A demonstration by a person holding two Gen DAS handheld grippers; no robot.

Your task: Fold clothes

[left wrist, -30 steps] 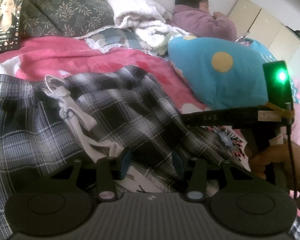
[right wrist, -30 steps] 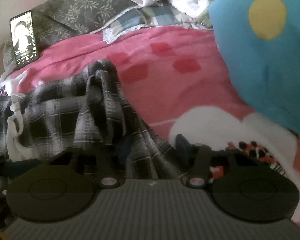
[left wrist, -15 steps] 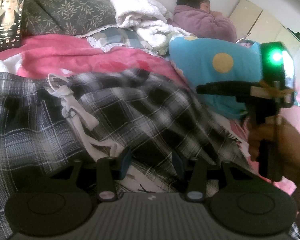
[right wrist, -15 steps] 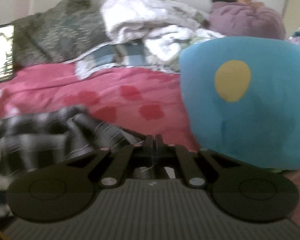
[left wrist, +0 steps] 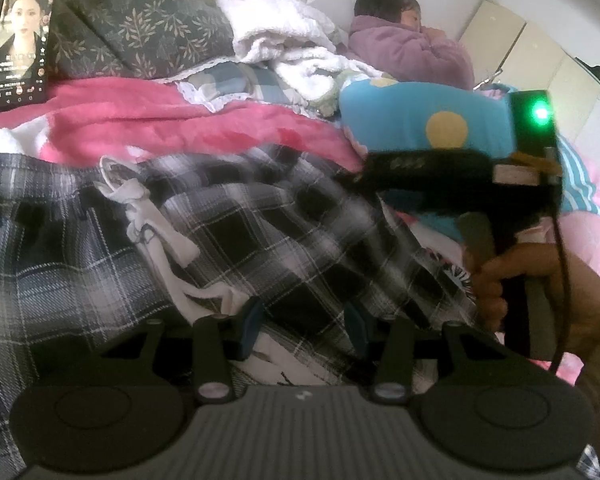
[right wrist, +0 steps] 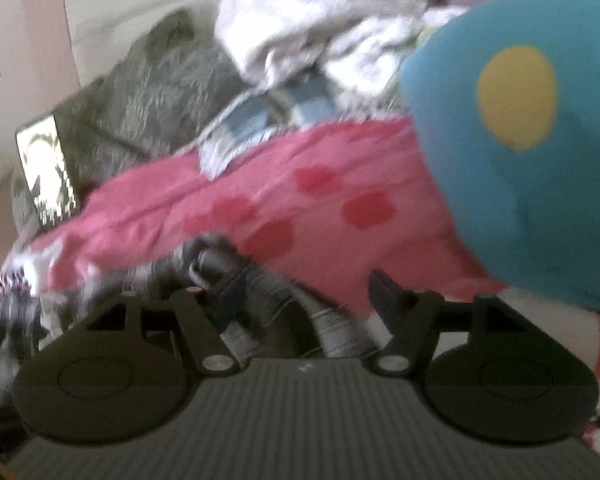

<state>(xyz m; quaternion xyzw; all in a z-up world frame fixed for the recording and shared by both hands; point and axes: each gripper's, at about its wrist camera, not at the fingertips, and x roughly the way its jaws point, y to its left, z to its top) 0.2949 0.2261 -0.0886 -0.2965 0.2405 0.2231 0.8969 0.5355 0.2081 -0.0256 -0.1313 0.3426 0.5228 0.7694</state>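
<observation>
A black-and-white plaid garment (left wrist: 260, 236) with a white drawstring (left wrist: 152, 224) lies spread on the pink bedspread (left wrist: 148, 120). My left gripper (left wrist: 300, 316) is open, its fingers resting low over the plaid cloth near the drawstring's end. My right gripper (right wrist: 304, 292) is open, with a bunched fold of the plaid garment (right wrist: 260, 304) lying between its fingers. In the left wrist view the right gripper's body (left wrist: 460, 176) hovers over the garment's right edge, held by a hand (left wrist: 540, 280). The right wrist view is blurred.
A blue cushion with a yellow dot (left wrist: 428, 128) lies right of the garment. A lit phone (left wrist: 20, 36) leans on a grey leaf-print pillow (left wrist: 148, 36). White blankets (left wrist: 284, 48) are piled behind. A child in purple (left wrist: 408, 44) sleeps at the back.
My right gripper was shut half a second ago and has opened; it has dropped lower over the plaid cloth's right edge. My left gripper has stayed still and open.
</observation>
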